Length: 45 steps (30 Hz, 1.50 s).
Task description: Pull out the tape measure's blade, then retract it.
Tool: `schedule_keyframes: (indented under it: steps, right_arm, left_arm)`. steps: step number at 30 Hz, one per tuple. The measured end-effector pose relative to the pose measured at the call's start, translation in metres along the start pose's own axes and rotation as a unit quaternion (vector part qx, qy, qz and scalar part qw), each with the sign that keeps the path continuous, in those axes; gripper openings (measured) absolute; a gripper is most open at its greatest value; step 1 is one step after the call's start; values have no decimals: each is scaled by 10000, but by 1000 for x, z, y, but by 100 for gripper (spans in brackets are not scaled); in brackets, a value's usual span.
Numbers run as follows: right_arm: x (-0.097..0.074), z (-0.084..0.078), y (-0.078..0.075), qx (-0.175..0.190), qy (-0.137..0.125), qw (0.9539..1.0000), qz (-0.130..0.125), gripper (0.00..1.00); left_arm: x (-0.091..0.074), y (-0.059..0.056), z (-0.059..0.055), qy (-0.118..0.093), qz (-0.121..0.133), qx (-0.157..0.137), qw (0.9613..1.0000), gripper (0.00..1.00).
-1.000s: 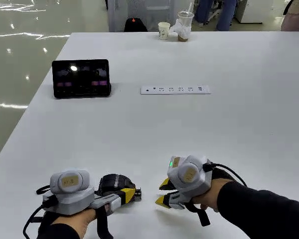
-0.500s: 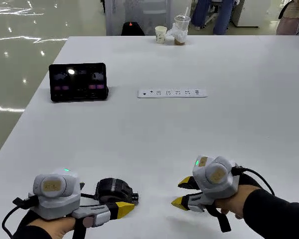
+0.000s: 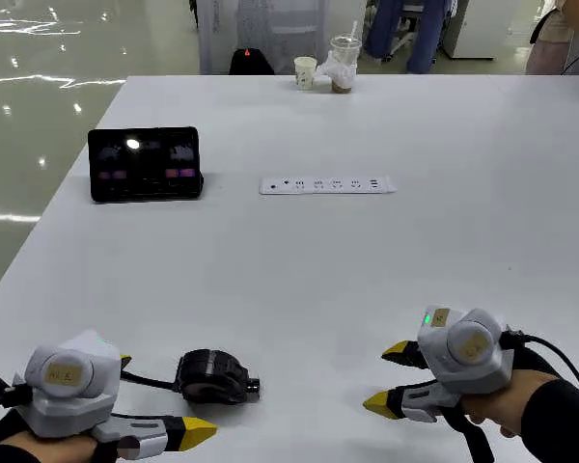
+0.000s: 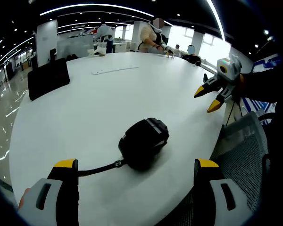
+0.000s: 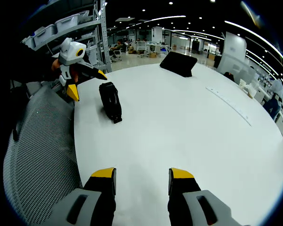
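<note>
Left claw [image 3: 161, 396] wide open, empty, tape [image 3: 212, 374] just ahead; right claw [image 3: 386, 376] partly open, empty, well apart.

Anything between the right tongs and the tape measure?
Nothing visible. Bare table lies between the right tongs and the tape measure. The left tongs, open, are on its far side, off that path.

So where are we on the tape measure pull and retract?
Done: cannot tell. No blade shows out of the tape measure, which lies on the table. In hand: nothing. The left gripper and right gripper are both open and clear of it. Left: grasp, pull and retract, unless that already happened.
</note>
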State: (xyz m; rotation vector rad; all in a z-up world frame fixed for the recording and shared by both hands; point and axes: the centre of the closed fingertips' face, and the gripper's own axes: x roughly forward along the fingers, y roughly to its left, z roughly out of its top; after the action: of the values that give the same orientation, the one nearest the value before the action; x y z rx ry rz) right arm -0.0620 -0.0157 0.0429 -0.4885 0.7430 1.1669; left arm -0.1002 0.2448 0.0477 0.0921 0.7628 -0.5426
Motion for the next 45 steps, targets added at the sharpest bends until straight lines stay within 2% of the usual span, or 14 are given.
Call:
schedule_keyframes:
  steps: [3, 7, 18, 21, 26, 30, 35, 38, 42, 45]
  right_arm:
    - [-10, -4, -4, 92, -60, 9999, -59, 46]
    - [-20, -8, -6, 232, -225, 9994, -84, 51]
    - [-42, -31, -17, 441, -285, 9983, -256, 64]
    - [-47, -38, -19, 400, -296, 9983, -301, 69]
    - [-53, -47, -16, 430, -283, 9981, -344, 73]
    - [-57, -52, -16, 429, -276, 9979, -391, 78]
    - [-64, -56, -15, 656, -402, 9964, -365, 86]
    - [-69, -60, -16, 663, -432, 9961, -391, 92]
    - [-74, -65, -18, 695, -433, 9958, -414, 99]
    - [-78, -68, -20, 745, -440, 9952, -454, 99]
  left_arm:
    - [-7, 12, -5, 64, 47, 52, 10000, 99]
    - [-16, 19, -7, 10, 15, 100, 9999, 99]
    - [-30, 25, -17, 128, -36, 416, 9990, 99]
    - [-32, 26, -19, 176, -64, 422, 9989, 99]
    - [-37, 28, -19, 145, -126, 376, 9991, 99]
    - [-41, 32, -19, 160, -82, 452, 9988, 99]
    - [-45, 39, -20, 178, -63, 421, 9989, 99]
    - [-48, 41, -19, 168, -65, 389, 9991, 99]
    - [-49, 42, -19, 145, -73, 331, 9993, 99]
    - [-49, 39, -21, 192, -155, 305, 9992, 99]
